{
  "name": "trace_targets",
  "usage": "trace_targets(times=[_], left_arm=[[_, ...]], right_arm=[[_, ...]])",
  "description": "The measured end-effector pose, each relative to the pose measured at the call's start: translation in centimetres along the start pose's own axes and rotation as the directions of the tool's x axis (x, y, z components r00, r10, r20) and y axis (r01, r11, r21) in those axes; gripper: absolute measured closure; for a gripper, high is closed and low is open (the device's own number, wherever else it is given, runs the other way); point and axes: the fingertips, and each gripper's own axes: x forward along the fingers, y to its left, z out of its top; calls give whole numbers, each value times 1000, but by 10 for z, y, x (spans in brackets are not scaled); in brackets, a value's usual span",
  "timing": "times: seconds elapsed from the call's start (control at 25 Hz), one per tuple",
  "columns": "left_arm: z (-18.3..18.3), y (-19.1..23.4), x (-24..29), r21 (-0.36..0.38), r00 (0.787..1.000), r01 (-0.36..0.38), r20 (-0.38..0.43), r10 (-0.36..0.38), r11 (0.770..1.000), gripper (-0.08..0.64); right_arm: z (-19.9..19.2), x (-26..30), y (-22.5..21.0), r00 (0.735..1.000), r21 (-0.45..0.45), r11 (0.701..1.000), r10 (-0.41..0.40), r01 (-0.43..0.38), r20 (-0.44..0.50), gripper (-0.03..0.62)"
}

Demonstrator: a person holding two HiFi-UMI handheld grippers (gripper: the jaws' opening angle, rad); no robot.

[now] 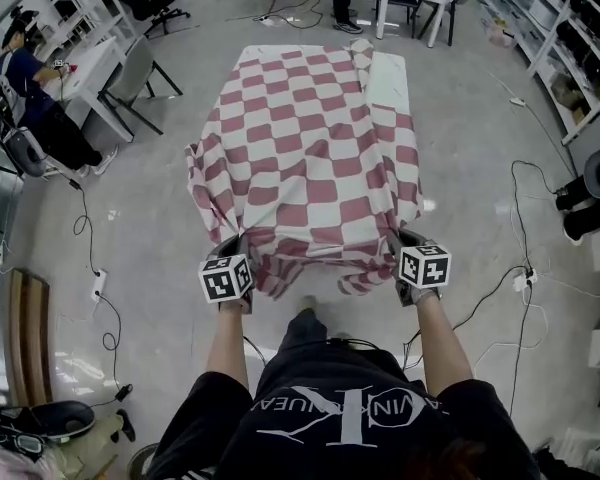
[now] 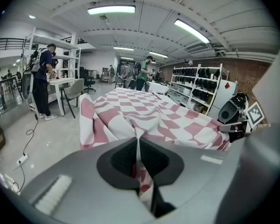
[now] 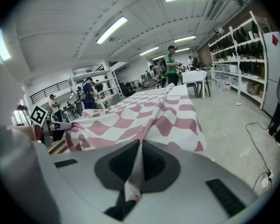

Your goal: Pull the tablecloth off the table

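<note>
I've got my left tool and right tool each pinched shut on a near corner of the tablecloth, which covers most of the counter, so I reckon an uneven yank could slip a corner free or snag it.

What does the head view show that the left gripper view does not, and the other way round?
Only the head view: the person's forearms and black shirt, seen from above.
Only the left gripper view: the ceiling lights, and a fold of the tablecloth pinched between the shut fingers of the left gripper.
Both: the red-and-white checked tablecloth spread out ahead, and the right gripper with its marker cube at the other near corner.
</note>
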Motion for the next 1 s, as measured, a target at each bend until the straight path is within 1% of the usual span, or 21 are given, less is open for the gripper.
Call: trace_targets(times=[0.16, 0.32, 0.48, 0.68, 1.0], left_arm=[[4, 6, 13, -2, 1000, -10, 12, 10, 1000, 538], [11, -7, 2, -10, 999, -27, 32, 28, 1000, 538], [14, -16, -5, -14, 999, -34, 36, 35, 999, 538], [21, -24, -13, -47, 998, -34, 60, 37, 998, 538], [35, -29, -21, -39, 994, -32, 101, 36, 999, 538]], right_arm=[[-1, 14, -4, 1000, -14, 1000, 13, -13, 0, 578], [4, 3, -8, 999, -27, 999, 36, -36, 0, 578], [7, -4, -11, 998, -28, 998, 55, -55, -5, 578], [13, -8, -12, 997, -42, 996, 79, -79, -8, 577], [21, -12, -7, 995, -55, 993, 102, -101, 16, 578]])
